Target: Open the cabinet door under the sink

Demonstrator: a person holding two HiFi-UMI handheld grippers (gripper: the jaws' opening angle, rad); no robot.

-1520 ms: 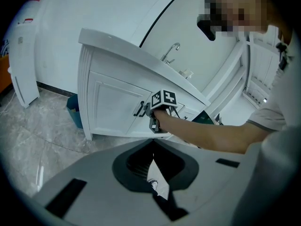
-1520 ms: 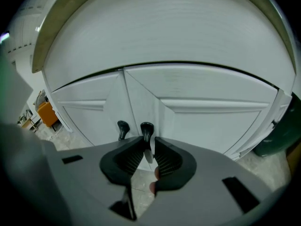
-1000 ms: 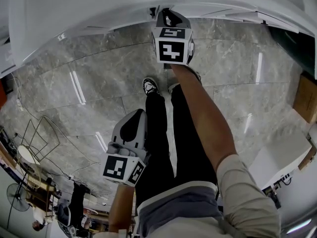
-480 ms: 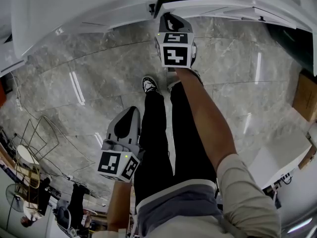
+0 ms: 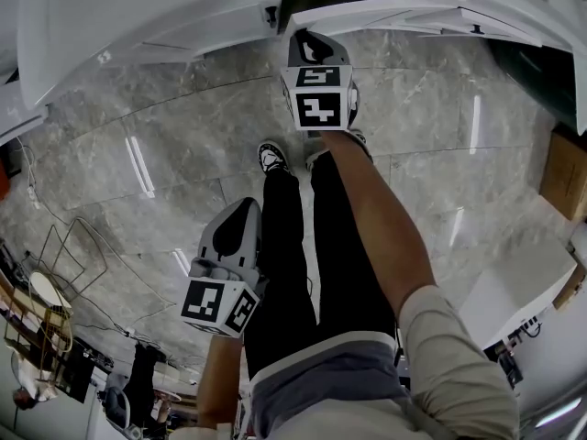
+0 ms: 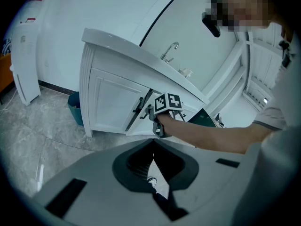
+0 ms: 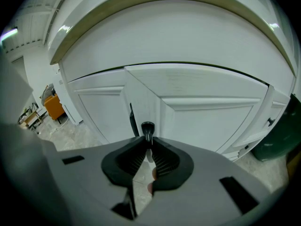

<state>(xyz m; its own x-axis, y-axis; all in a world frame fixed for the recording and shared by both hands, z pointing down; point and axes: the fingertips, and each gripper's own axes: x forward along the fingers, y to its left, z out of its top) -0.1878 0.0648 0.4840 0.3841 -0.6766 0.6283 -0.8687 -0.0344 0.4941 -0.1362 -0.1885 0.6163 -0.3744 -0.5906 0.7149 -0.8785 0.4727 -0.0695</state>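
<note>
The person is opening the cabinet door (image 7: 211, 119) under the sink (image 6: 157, 62). The door is standing a little way open, and the head view is showing a dark gap behind it. The right gripper (image 7: 147, 136) is squeezing the door's black handle (image 7: 147, 127). The handle is sitting near the door's free edge, at the middle of the cabinet (image 6: 110, 102). The jaws are pressed almost together, with only the thin handle between them.

To do this step well, I think the person should be pulling slowly and in a curve. That way the gripper is following the door as it swings round its hinges at the far edge. Pulling straight back could make the thin handle slip out, so the squeeze needs to be firm.

The left gripper (image 6: 153, 144) is hanging down beside the person's leg (image 5: 293, 246), well apart from the cabinet. Its jaws are closed together and holding nothing.
</note>
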